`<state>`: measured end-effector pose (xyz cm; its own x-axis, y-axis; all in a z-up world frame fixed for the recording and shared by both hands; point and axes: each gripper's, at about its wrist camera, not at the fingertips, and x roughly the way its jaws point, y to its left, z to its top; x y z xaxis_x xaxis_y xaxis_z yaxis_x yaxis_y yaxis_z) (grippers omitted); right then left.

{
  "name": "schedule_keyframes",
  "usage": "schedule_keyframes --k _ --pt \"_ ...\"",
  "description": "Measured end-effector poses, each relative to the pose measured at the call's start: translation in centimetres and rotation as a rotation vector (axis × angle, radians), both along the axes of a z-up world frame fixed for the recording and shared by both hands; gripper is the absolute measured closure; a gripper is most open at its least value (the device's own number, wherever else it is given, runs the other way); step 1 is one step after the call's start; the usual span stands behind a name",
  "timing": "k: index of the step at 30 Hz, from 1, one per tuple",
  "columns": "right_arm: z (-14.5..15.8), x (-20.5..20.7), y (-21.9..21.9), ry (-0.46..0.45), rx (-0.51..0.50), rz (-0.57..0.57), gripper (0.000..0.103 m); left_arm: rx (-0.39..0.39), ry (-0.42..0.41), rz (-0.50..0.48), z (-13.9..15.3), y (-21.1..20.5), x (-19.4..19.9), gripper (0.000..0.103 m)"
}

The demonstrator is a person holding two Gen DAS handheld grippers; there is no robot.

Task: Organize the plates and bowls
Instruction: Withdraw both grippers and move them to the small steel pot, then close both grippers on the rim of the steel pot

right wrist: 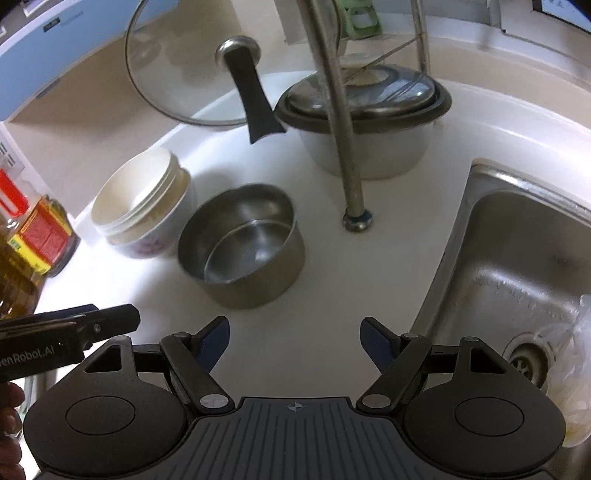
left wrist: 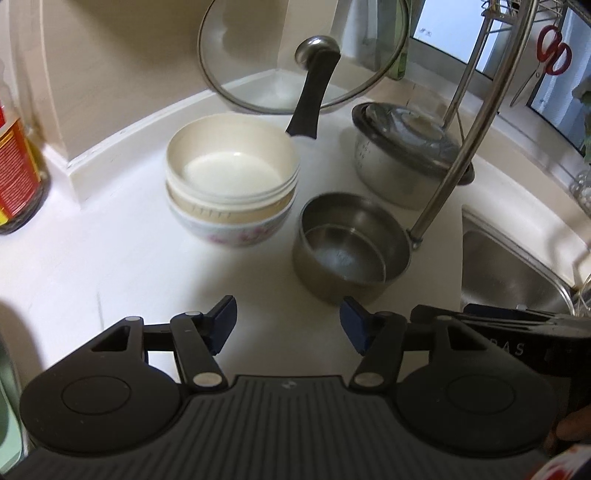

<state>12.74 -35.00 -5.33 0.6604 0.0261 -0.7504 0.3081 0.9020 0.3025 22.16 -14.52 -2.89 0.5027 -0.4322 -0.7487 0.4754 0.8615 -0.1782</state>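
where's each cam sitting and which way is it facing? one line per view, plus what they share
Left wrist: on the left tongs, angled down over the counter at the stacked bowls and steel pot; own open fingers show, with the right tongs' tip at right.
Right wrist: on the right tongs, nearer the sink, facing the same pot; own open fingers show, plus the left tongs and a hand at left.
Shared: bowls, pot, glass lid, lidded cooker pot, rack leg.

You get soft indoor light on the white counter [left wrist: 110, 266], bright daylight in the window [left wrist: 454, 33] at the top right, blurry edges on the stacked bowls [left wrist: 232, 184], and lines that bend near both pictures' round fisheye edges.
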Motion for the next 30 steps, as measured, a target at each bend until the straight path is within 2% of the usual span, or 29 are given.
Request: schedule_keyframes --k 2,5,7,12,14,21,30 --pt "0.0 0.2 -0.3 -0.015 0.001 -0.003 0.026 -0.014 -0.003 -0.006 0.0 -0.4 0.4 0.045" --pt "0.2 0.8 -0.8 -0.049 -0.012 -0.02 0.026 -0.038 0.001 -0.011 -0.2 -1.1 1.0 0.058" --pt "0.4 1.2 -1.0 -0.073 -0.026 -0.029 0.029 -0.046 -0.002 -0.005 -0.4 -1.5 1.4 0.059" --pt "0.4 2.4 -1.5 -0.109 -0.025 -0.025 0.046 -0.053 -0.004 0.0 -0.7 -2.3 2.4 0.059" --pt "0.2 2.9 -1.7 -0.112 -0.021 -0.02 0.05 -0.047 -0.005 0.0 -0.8 -2.7 2.8 0.06" --pt "-0.6 4.4 -1.6 -0.118 -0.026 -0.011 0.06 -0.029 0.016 -0.003 -1.8 -3.8 4.0 0.071" --pt "-1.6 6.2 -1.6 -0.11 -0.024 -0.003 0.065 -0.011 0.019 0.002 -2.5 -4.8 5.0 0.073"
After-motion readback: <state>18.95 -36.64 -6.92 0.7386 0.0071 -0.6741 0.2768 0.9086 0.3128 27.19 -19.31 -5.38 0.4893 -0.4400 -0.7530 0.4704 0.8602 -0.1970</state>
